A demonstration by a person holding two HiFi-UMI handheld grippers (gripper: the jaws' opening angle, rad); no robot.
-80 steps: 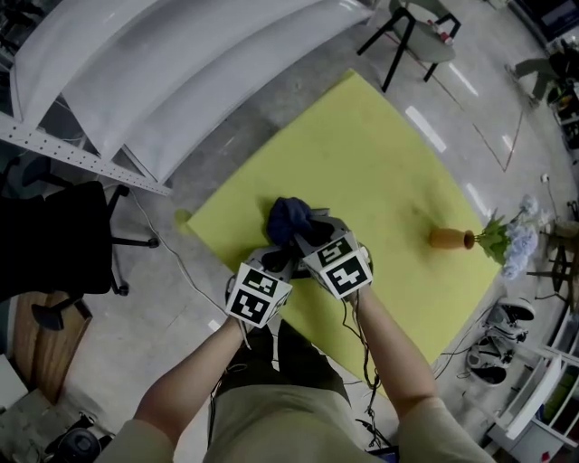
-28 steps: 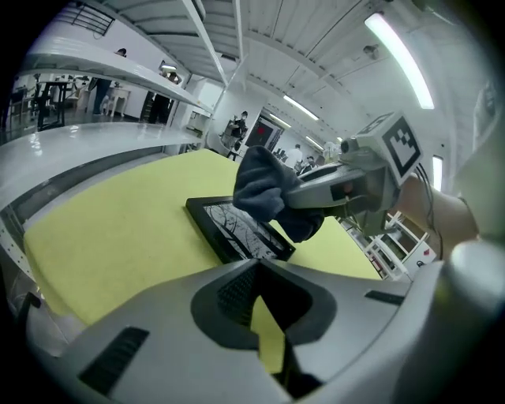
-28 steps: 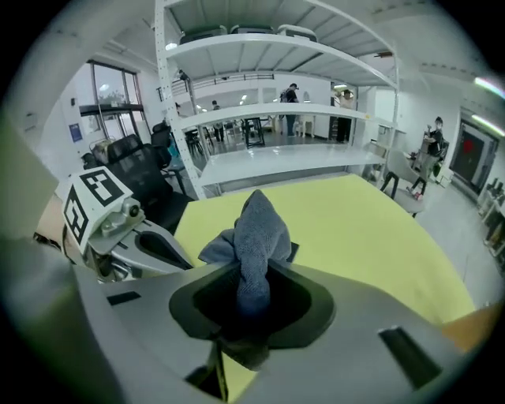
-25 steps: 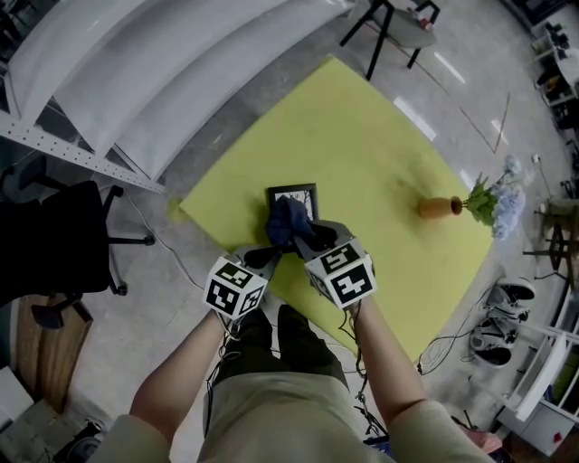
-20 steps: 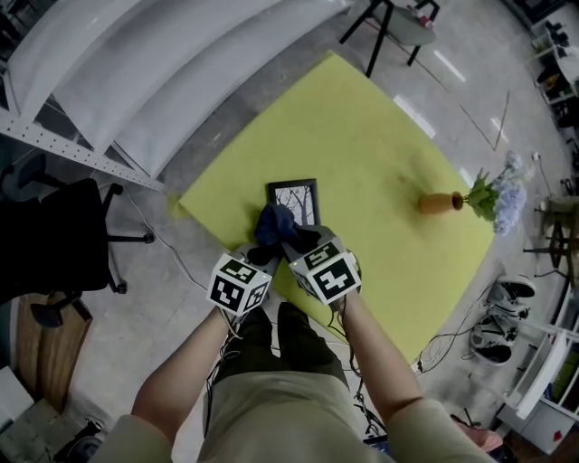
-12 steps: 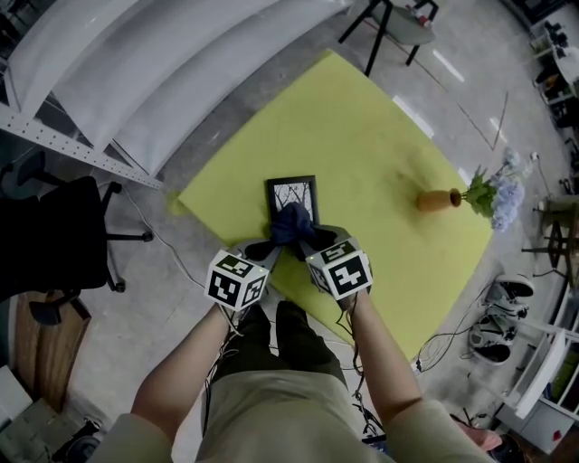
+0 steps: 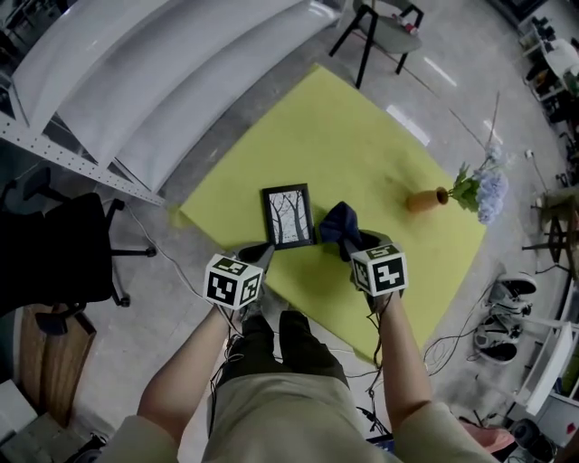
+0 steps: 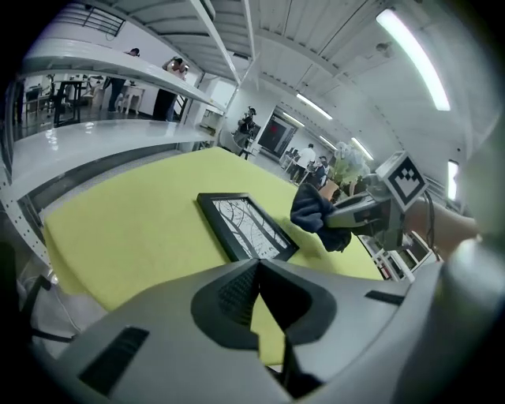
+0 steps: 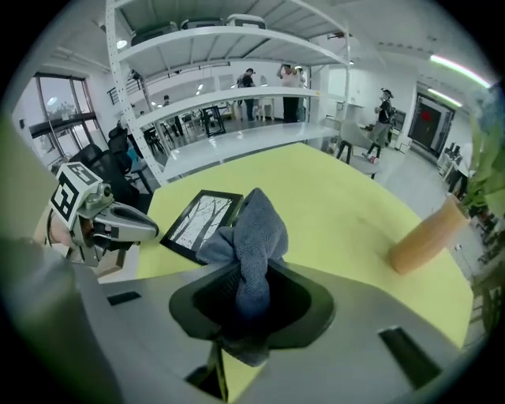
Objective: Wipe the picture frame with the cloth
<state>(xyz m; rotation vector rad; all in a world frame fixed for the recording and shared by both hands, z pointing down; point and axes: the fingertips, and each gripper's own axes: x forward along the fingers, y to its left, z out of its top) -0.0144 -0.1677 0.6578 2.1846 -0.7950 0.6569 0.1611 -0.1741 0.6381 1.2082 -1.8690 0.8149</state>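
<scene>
A black picture frame (image 7: 288,217) with a tree drawing lies flat on the yellow mat (image 7: 362,136), fully uncovered. It also shows in the left gripper view (image 8: 245,227) and in the right gripper view (image 9: 201,219). My right gripper (image 7: 351,242) is shut on a dark blue cloth (image 7: 340,224), held just right of the frame and off it. The cloth bunches up out of the jaws (image 9: 254,233). My left gripper (image 7: 260,255) sits by the frame's near left corner, jaws shut with nothing between them (image 8: 259,272), apart from the frame.
A brown vase (image 7: 423,200) with pale blue flowers (image 7: 478,192) lies on its side at the mat's right edge. A black office chair (image 7: 63,249) stands to the left. White shelving (image 7: 163,63) and a stool (image 7: 384,27) stand beyond the mat. Cables trail on the floor.
The right gripper has carried the cloth off the frame to its right side, so the whole picture shows. The left gripper has stayed near the frame's near corner.
</scene>
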